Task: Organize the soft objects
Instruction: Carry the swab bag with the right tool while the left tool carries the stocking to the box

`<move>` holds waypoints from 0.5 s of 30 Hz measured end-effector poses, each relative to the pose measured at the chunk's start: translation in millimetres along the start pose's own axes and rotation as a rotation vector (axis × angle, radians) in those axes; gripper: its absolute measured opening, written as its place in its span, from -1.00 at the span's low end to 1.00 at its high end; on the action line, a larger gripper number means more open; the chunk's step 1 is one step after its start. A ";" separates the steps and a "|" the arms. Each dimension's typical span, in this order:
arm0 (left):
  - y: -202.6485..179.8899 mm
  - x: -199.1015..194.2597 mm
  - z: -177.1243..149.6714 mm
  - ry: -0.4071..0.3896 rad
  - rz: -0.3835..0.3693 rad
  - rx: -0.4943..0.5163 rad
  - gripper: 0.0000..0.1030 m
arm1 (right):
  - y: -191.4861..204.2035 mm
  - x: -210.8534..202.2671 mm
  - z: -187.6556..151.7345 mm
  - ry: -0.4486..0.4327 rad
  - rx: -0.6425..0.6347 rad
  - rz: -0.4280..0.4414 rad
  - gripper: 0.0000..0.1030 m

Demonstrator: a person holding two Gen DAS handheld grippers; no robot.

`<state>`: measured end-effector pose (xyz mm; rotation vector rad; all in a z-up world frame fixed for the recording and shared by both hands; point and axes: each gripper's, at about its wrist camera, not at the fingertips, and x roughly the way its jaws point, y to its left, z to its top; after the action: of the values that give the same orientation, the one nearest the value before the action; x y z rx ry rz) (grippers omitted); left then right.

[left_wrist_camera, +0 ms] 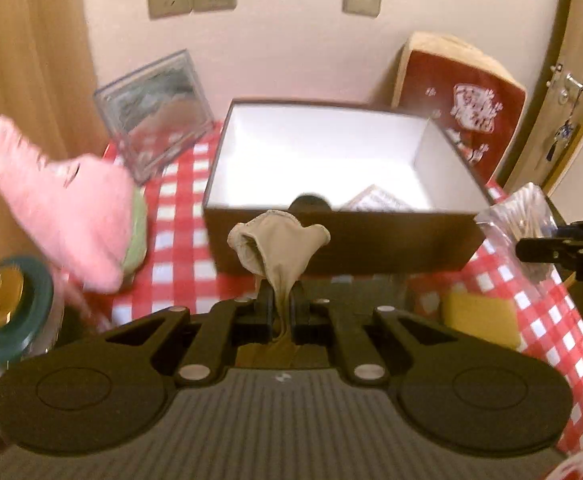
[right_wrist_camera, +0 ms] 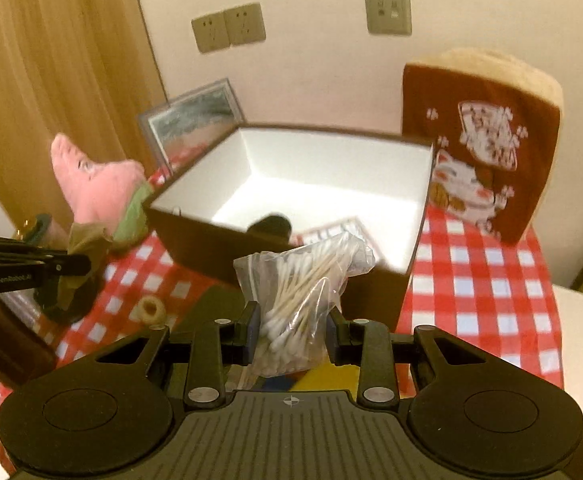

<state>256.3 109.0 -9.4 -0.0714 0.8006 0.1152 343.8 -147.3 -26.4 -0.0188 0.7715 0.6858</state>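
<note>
Both wrist views look forward and steeply down along their own fingers, close above the counter (left_wrist_camera: 179,184). Both face the open box (left_wrist_camera: 331,236) and far wall. The left view sits left, the right view right; each catches the other gripper at its edge.

a crumpled beige fabric pouch (left_wrist_camera: 279,248) is pinched between black fingers, its open mouth bunched upward before the dark cardboard box with a white inside (left_wrist_camera: 331,160). a clear plastic bag of white cotton swabs (right_wrist_camera: 303,292) stands upright, gripped at its sides, near the box's front wall.
</note>
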 end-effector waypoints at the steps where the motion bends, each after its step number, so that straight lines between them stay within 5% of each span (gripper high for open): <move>1: -1.0 0.6 4.7 -0.009 -0.001 0.006 -0.86 | -0.9 -0.2 4.7 -0.010 0.001 0.002 -0.36; 15: -9.4 34.1 69.4 -0.058 -0.012 0.046 -0.86 | -7.6 22.6 57.4 -0.079 0.002 0.029 -0.36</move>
<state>330.4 109.8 14.4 -0.0295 0.7446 0.0875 396.3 -125.8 -1.0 0.0211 0.6980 0.7097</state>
